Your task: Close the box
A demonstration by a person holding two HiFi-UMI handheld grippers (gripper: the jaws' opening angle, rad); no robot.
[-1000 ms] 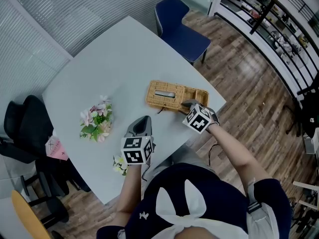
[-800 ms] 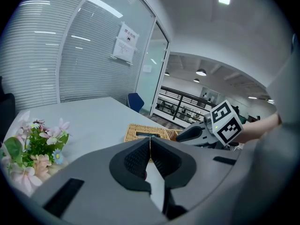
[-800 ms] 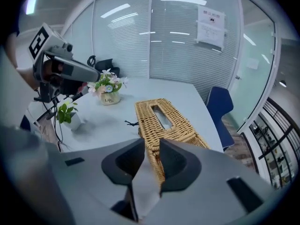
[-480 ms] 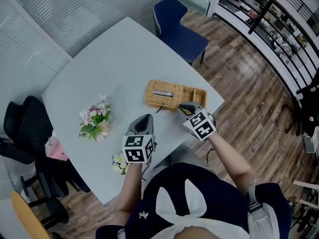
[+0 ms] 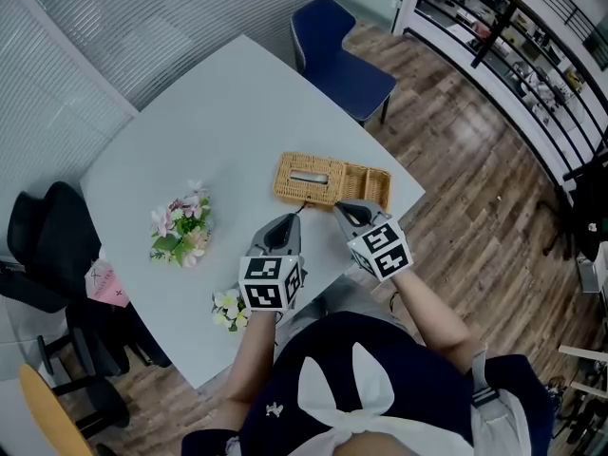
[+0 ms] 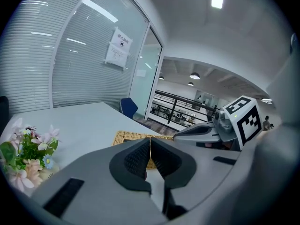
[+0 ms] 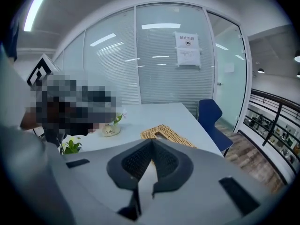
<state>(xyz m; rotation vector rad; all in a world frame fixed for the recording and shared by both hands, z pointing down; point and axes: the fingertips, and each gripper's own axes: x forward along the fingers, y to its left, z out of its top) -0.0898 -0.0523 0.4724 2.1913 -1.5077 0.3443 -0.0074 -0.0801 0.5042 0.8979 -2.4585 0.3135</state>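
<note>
A woven wicker box (image 5: pixel 328 181) lies near the table's right edge, with a slotted top panel (image 5: pixel 307 178) on its left part. My right gripper (image 5: pixel 342 208) hovers just in front of the box, apart from it, its jaws shut with nothing between them. My left gripper (image 5: pixel 289 222) is beside it to the left, also shut and empty. In the left gripper view the pads (image 6: pixel 137 157) meet in front of the box (image 6: pixel 127 136), and the right gripper (image 6: pixel 202 131) shows to the right. The right gripper view shows closed pads (image 7: pixel 140 160) below the box (image 7: pixel 167 133).
Pink and white flowers (image 5: pixel 180 228) stand at the table's left. A small flower pot (image 5: pixel 226 310) sits near the front edge of the pale table (image 5: pixel 209 112). A blue chair (image 5: pixel 340 50) stands beyond the table and a black chair (image 5: pixel 47 245) at its left.
My right gripper has drawn back from the box's right end toward the person, and its jaws have closed. The left gripper has shifted slightly forward. The box stays in place.
</note>
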